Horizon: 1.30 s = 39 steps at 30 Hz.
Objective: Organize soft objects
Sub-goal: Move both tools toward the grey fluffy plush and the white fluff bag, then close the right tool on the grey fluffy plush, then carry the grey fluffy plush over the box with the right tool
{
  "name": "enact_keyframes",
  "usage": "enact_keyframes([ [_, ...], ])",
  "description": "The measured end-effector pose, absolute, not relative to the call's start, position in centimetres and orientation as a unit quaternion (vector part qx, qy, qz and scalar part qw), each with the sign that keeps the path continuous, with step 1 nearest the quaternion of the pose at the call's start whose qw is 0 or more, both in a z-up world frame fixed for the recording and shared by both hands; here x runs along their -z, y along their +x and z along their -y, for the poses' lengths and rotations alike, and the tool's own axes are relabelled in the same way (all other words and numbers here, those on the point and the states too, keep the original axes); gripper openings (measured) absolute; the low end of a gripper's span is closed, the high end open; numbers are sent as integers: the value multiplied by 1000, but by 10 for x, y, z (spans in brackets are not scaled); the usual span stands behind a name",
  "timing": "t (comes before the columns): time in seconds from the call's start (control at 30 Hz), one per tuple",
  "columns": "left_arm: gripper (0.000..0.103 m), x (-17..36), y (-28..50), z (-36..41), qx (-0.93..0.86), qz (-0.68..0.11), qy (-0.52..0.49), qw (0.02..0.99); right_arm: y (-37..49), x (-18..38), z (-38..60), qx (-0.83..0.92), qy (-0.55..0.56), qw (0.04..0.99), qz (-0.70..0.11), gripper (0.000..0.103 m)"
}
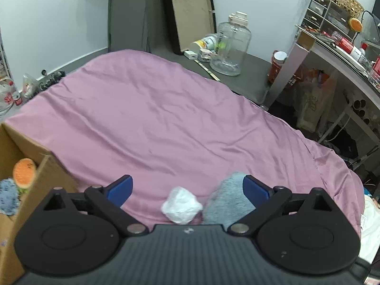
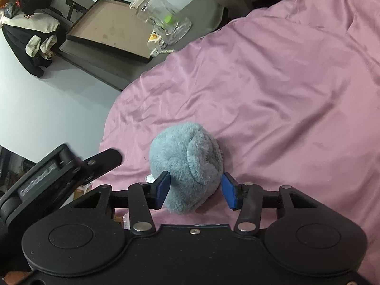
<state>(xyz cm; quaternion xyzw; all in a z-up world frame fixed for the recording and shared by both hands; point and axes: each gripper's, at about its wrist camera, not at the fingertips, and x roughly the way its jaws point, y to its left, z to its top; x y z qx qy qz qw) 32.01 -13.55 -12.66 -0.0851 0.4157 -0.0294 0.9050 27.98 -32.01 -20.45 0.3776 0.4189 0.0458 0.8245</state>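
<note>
A grey-blue plush toy [image 2: 187,163] lies on the pink bedsheet [image 2: 273,90]. My right gripper [image 2: 197,190] is open, its blue fingers on either side of the plush; whether they touch it I cannot tell. In the left wrist view the same plush [image 1: 225,199] and a white crumpled soft object [image 1: 181,205] lie on the sheet [image 1: 154,118] between the open jaws of my left gripper [image 1: 187,188]. A cardboard box [image 1: 45,173] at the left holds an orange soft toy [image 1: 23,173] and a blue-grey fluffy one [image 1: 8,197].
A clear plastic jug [image 1: 230,47] and small bottles stand on the grey surface beyond the bed. A cluttered desk [image 1: 344,54] is at the right. The left gripper's body [image 2: 59,173] shows at the left of the right wrist view.
</note>
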Motion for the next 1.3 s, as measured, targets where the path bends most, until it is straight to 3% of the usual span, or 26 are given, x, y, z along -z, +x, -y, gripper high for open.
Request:
enact_keyframes([
  [0.3, 63, 151, 335, 153, 70, -458, -134, 876, 284, 216, 329, -67, 402, 812, -417, 34],
  [0.63, 58, 165, 338, 154, 89, -477, -178, 856, 283, 215, 328, -80, 400, 813, -416, 25],
  [0.93, 40, 148, 331, 143, 108, -471, -192, 855, 275, 198, 319, -115, 394, 819, -402, 21],
  [1.0, 23, 144, 329, 138, 118, -470, -198, 852, 274, 194, 314, -121, 392, 819, -401, 18],
  [1.3, 22, 119, 313, 107, 132, -455, -208, 856, 260, 163, 294, -135, 358, 847, -369, 11],
])
